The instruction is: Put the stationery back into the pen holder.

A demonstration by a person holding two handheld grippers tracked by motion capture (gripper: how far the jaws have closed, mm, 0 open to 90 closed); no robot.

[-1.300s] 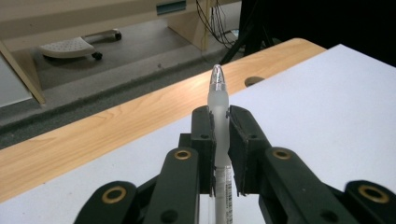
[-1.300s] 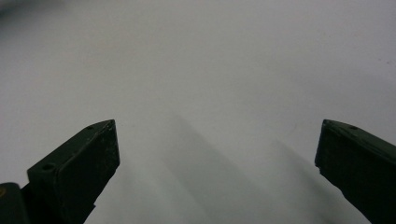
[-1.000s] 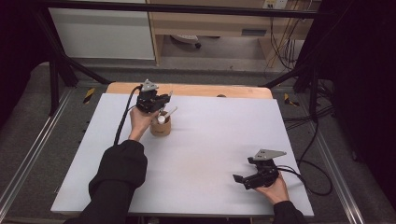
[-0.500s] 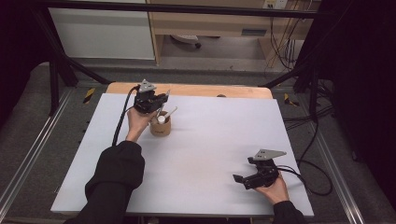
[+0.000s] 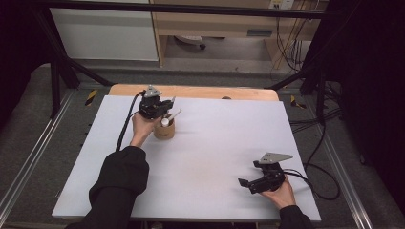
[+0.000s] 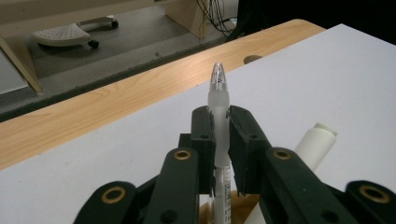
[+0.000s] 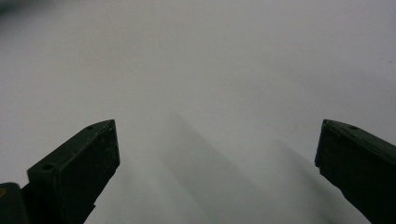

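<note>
Left tongs (image 6: pixel 219 126) clamped on pen (image 6: pixel 219 88) over cup (image 5: pixel 164 130), counter's (image 5: pixel 215 157) far-left corner; right tongs (image 7: pixel 217 154) apart, near-right.

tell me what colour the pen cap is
Frosted white pen with a clear tip, best in the left gripper view.

Legible text: none. Pen (image 6: pixel 219 100), clamped between the left gripper (image 6: pixel 219 126) jaws: fine dark print runs along the lower barrel, too small and blurred to read. Blue-grey label (image 5: pixel 260 33) on the wooden furniture behind the bench (image 5: pixel 229 143): lettering not resolvable. Yellow-and-black hazard-stripe markers (image 5: pixel 90 97) on the floor: pattern only, no words.
</note>
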